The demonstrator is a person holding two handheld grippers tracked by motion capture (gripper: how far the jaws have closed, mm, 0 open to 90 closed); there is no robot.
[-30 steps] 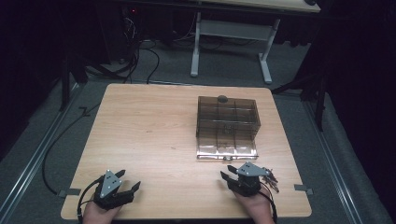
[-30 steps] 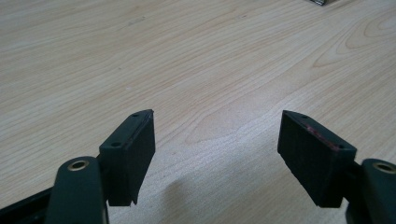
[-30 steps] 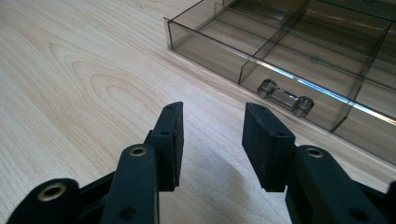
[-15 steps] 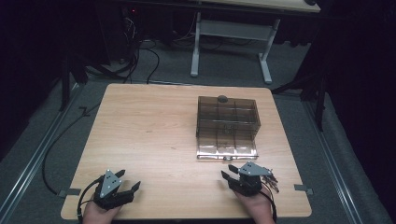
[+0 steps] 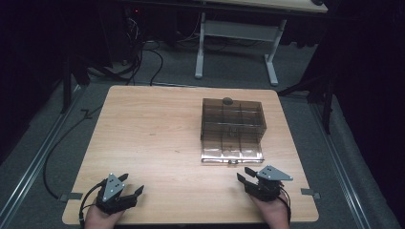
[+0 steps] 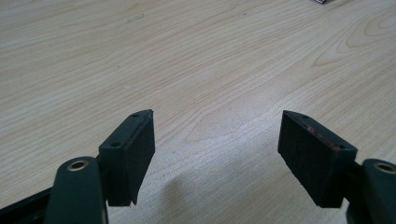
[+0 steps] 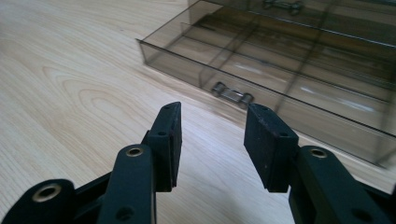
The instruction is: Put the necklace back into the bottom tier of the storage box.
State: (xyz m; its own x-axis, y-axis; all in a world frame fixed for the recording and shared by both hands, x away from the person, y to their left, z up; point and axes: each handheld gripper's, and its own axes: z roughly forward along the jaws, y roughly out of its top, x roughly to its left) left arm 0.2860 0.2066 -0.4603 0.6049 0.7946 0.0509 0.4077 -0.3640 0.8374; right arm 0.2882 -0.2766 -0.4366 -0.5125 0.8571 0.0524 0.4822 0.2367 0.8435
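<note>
The smoky plastic drawer box (image 5: 232,129) sits right of centre on the surface, lowest drawer pulled out. Right claw (image 7: 212,140) gapes before its small metal handle (image 7: 232,94) (left claw (image 6: 217,149) idle, also spread); closing off-centre could slip off.

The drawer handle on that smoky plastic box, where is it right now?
In the right gripper view the drawer handle sits just beyond the open right claw, on the pulled-out drawer. In the high view it faces the table's near edge, right of centre.
</note>
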